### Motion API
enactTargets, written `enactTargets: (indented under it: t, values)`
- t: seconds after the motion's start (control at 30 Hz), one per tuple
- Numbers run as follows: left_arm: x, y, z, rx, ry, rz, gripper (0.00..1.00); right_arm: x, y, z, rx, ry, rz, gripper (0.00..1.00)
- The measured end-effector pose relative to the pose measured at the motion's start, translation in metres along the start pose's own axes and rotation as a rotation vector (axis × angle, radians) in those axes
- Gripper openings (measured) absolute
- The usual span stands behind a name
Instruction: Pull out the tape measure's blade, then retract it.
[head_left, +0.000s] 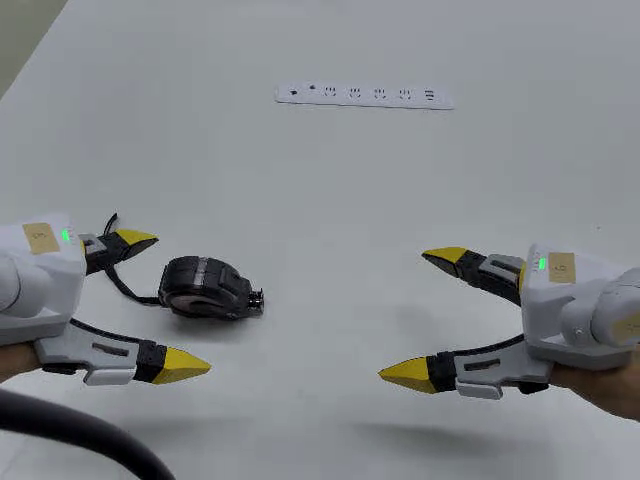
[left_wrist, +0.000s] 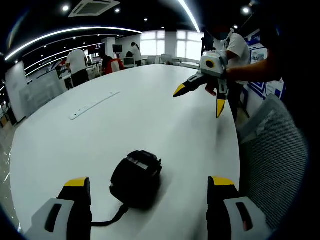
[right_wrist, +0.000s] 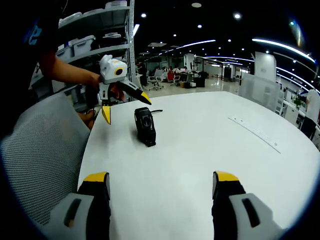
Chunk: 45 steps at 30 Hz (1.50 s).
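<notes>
A black tape measure (head_left: 207, 288) lies on its side on the white table (head_left: 330, 180), blade in, a black wrist strap trailing to the left. My left gripper (head_left: 160, 302) stands open just left of it, yellow-tipped jaws on either side of the strap end, touching nothing. In the left gripper view the tape measure (left_wrist: 136, 178) sits a little ahead between the jaws. My right gripper (head_left: 420, 315) is open too, well to the right, its tips pointing left at the tape measure (right_wrist: 145, 126), which lies some distance ahead in its view.
A white power strip (head_left: 364, 95) lies flat at the far middle of the table. A mesh chair back (left_wrist: 272, 155) stands by the near table edge. People stand and sit at the far end of the room (left_wrist: 77, 62). A dark cable (head_left: 80, 430) crosses the bottom left.
</notes>
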<state>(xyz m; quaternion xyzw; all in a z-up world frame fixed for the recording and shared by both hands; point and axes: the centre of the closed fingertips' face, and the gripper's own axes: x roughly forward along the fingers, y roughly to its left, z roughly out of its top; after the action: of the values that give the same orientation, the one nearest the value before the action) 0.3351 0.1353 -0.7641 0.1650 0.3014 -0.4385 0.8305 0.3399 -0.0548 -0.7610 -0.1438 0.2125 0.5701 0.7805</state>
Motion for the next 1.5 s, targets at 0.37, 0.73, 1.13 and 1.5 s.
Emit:
enactTargets:
  t: [0.37, 0.73, 1.13, 1.5]
  values:
    - [0.003, 0.012, -0.004, 0.071, 0.067, -0.041, 0.82, 0.023, 0.002, 0.009, -0.084, -0.006, 0.057, 0.73]
    - [0.005, 0.016, -0.012, 0.124, 0.14, -0.098, 0.65, 0.046, 0.009, 0.015, -0.13, -0.006, 0.107, 0.62]
    - [0.011, 0.018, -0.025, 0.143, 0.213, -0.167, 0.43, 0.072, 0.013, 0.021, -0.172, 0.005, 0.147, 0.51]
    - [0.017, 0.02, -0.026, 0.125, 0.21, -0.168, 0.33, 0.094, 0.014, 0.025, -0.182, 0.014, 0.171, 0.41]
